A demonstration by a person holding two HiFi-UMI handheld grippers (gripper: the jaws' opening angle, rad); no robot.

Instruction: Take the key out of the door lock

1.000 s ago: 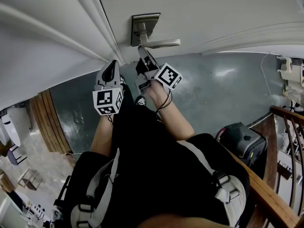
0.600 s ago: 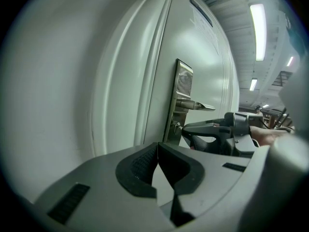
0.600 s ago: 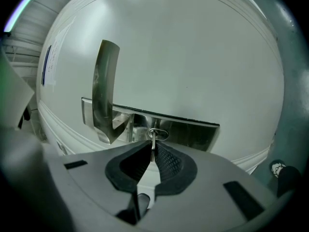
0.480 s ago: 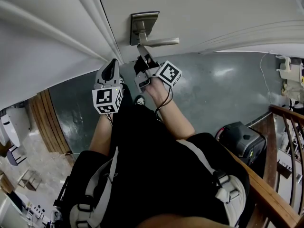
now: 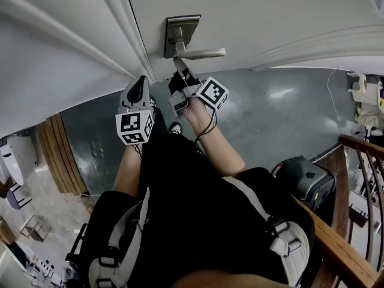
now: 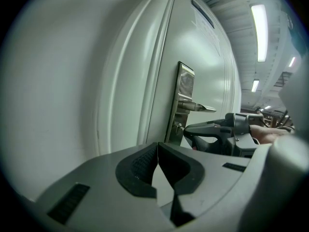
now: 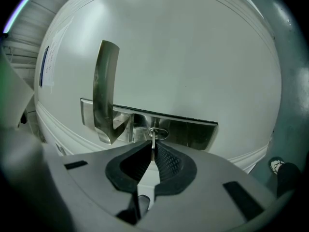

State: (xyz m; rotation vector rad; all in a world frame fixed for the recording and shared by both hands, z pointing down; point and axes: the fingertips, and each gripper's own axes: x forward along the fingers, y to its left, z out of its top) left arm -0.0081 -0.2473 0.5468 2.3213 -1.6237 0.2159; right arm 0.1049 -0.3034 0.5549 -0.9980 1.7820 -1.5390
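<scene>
A brushed-metal lock plate (image 5: 180, 32) with a lever handle (image 5: 204, 53) sits on the white door (image 5: 270, 17). In the right gripper view, a small silver key (image 7: 153, 140) sticks out of the keyhole (image 7: 157, 132) below the handle (image 7: 104, 95). My right gripper (image 7: 152, 148) is shut on the key's head, its tips close against the plate (image 7: 188, 132). In the head view the right gripper (image 5: 178, 63) reaches up to the plate. My left gripper (image 5: 143, 81) hangs left of it near the door frame, shut and empty (image 6: 157, 146). The left gripper view shows the right gripper (image 6: 193, 129) at the lock.
The door frame moulding (image 5: 120, 35) runs beside the left gripper. A grey-green floor (image 5: 270, 113) lies below. A black case (image 5: 306, 179) and a wooden railing (image 5: 351, 251) stand at the right. Wooden boards (image 5: 60, 155) are at the left.
</scene>
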